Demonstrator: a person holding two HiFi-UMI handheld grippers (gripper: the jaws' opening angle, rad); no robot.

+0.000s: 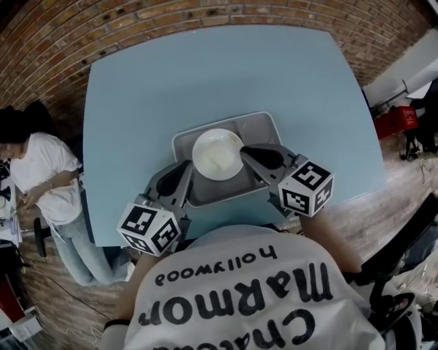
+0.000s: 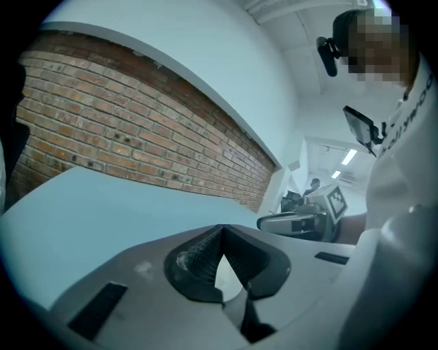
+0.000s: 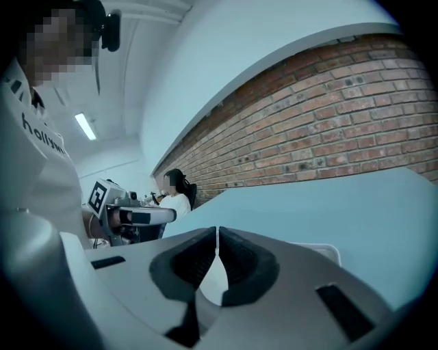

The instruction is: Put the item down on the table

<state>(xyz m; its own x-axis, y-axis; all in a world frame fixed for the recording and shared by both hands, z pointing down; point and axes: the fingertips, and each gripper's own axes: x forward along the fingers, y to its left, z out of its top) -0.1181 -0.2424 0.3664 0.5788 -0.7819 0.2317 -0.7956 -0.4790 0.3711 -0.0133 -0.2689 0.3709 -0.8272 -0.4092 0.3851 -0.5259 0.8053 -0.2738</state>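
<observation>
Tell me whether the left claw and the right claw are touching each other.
Apart. The head view shows the left claw and the right claw on opposite sides of the tray, with the white bowl between them.

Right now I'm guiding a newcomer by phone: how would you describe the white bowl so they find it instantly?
Start at the light blue table before the brick wall; near the person's edge lies a grey rectangular tray. The bowl sits on that tray, the only round, white thing there.
</observation>
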